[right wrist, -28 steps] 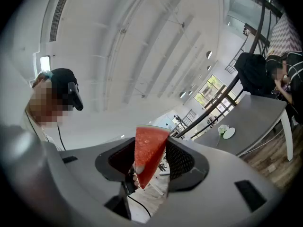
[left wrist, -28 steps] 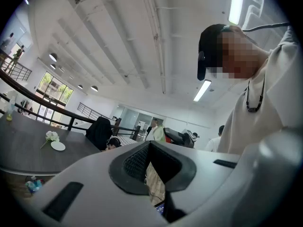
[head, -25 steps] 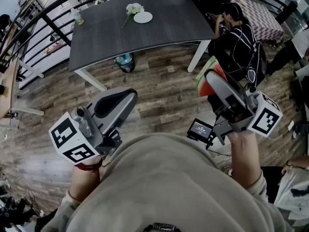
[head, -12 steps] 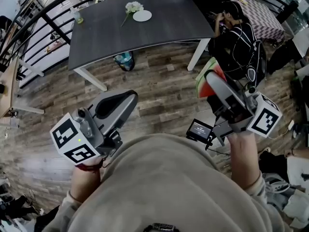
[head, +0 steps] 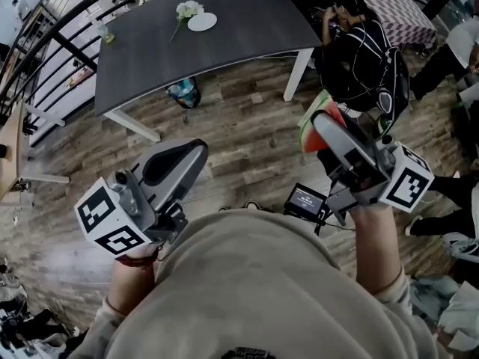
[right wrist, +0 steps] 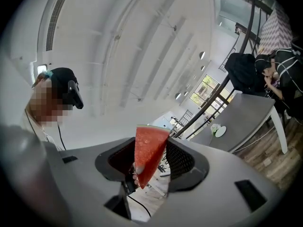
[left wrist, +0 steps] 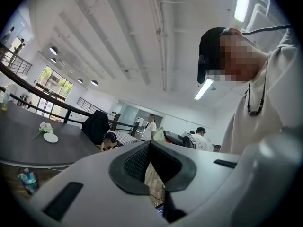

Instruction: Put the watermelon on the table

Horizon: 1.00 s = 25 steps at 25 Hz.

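While one dark worktop (head: 224, 51) is standing well ahead across open wooden floor (head: 247, 126), its near edge is lying unobstructed, and one white plate (head: 202, 22) is sitting by one flower sprig (head: 187, 9) toward its far side. Two claws are hovering over the floor: the right claw (right wrist: 150, 141) is gripping the single watermelon slice (head: 313, 134) between wide-set jaws, while the left claw (left wrist: 150, 144) is showing jaws closed together, empty

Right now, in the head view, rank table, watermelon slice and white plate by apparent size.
Largest: table.
Then watermelon slice, though it is nearer the camera.
Smallest: white plate.
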{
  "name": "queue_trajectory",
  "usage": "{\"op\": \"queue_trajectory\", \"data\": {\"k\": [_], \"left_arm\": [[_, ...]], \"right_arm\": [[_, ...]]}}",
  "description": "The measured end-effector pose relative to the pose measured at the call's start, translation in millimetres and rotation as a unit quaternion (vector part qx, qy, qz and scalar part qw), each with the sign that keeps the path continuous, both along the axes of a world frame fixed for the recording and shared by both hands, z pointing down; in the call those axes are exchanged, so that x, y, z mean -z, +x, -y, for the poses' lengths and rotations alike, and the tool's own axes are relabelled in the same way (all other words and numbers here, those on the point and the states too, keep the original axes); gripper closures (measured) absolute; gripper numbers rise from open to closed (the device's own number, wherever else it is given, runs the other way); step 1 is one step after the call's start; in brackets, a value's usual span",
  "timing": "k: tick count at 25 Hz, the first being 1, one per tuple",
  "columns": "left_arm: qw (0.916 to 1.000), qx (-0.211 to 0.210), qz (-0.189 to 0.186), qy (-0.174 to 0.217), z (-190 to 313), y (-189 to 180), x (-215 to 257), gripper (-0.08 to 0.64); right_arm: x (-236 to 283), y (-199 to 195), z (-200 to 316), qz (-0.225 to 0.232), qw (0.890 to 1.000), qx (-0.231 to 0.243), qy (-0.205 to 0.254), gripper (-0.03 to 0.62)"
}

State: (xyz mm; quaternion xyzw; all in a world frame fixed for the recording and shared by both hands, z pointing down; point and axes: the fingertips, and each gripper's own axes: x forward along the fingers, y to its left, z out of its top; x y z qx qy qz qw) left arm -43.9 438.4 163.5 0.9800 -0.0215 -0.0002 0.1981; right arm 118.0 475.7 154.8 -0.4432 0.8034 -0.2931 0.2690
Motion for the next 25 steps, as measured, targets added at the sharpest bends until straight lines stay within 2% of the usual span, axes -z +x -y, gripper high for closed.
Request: {"op": "queue_trajectory", "data": {"k": [6, 12, 25], "left_arm": [[0.9997, -0.019, 0.008, -0.017, -4, 22, -15, 0.554], [0.9989, -0.036, 0.015, -0.026, 9, 36, -26, 0.553], [0.9963, -0.085, -0.009, -0.009, 64, 48, -33, 0.554]], "right_arm": [[-18, 32, -14, 0.018, 0.999, -0.03, -0.012, 0.387], [-25, 58, -14, 0.004, 0.998, -0.063, -0.016, 0.387], [-9, 58, 20, 0.007, 0.994, -0.108, 0.024, 0.387]]}}
